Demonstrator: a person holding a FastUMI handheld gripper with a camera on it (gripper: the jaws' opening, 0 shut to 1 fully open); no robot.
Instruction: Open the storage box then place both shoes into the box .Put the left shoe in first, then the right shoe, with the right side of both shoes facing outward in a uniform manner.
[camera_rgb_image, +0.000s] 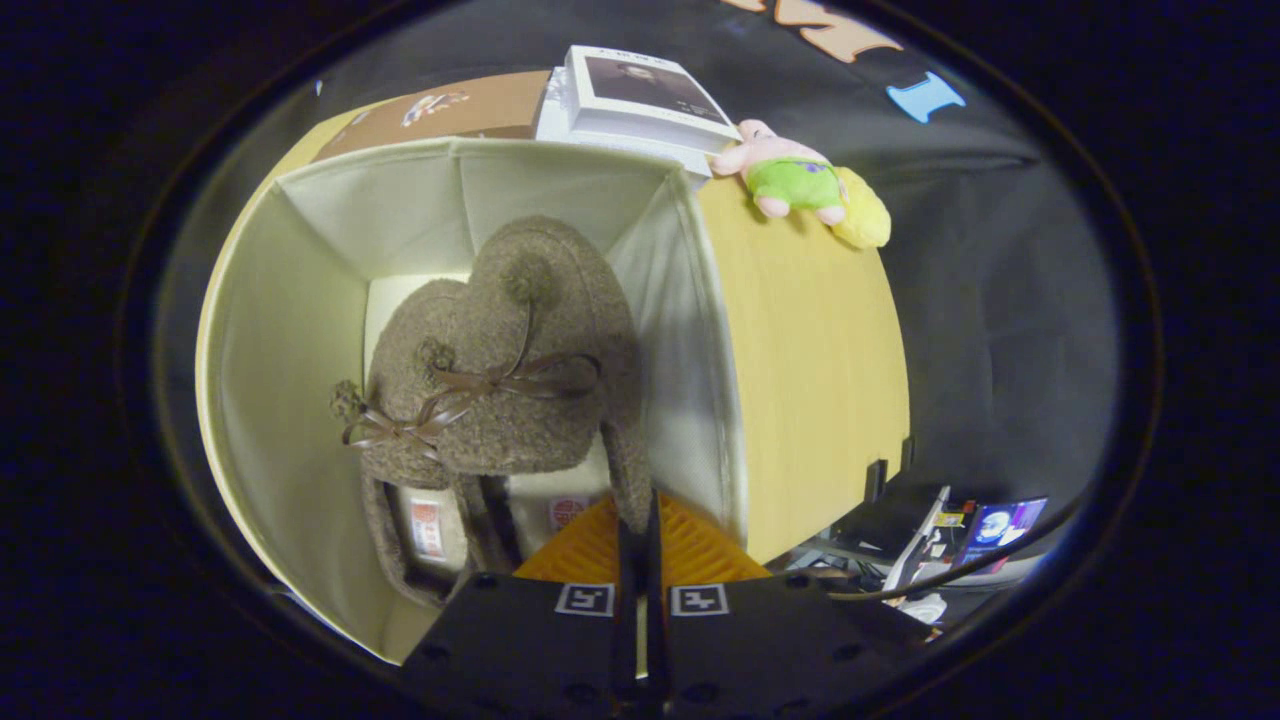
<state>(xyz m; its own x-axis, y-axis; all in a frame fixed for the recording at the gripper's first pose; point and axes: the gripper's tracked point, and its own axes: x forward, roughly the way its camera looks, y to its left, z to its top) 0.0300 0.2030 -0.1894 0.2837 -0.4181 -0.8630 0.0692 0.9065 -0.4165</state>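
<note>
Shoes sit together inside the storage box, and your tongs (640, 530) point down into it from above. Your two fingers are drawn almost fully together, with a thin dark slit between them, and they pinch the rear collar edge of the right-hand shoe (545, 340) at the heel. Both fingers press on that fuzzy rim, so you have hold of the shoe.

Just ahead of your fingers, this brown fleece shoe stands on the box floor with its toe pointing away from you, a thin ribbon bow (520, 378) across its upper and a small pompom above the bow. Touching it on its left is the second shoe (410, 400), the same brown fleece, with its own bow and pompom, lying partly under the edge of the first. You can see the pale insoles of both near your fingers, each with a small printed tag.

Around the shoes rise the cream fabric walls of the storage box (290, 330), open at the top. The box rests against a light wooden surface (810, 340) on its right.

Beyond the box, at its far rim, lies a stack of books (640, 100), with a brown cardboard piece (450, 108) beside them to the left. Just right of the books sits a small plush toy (800, 185), pink with a green middle and a yellow part.
</note>
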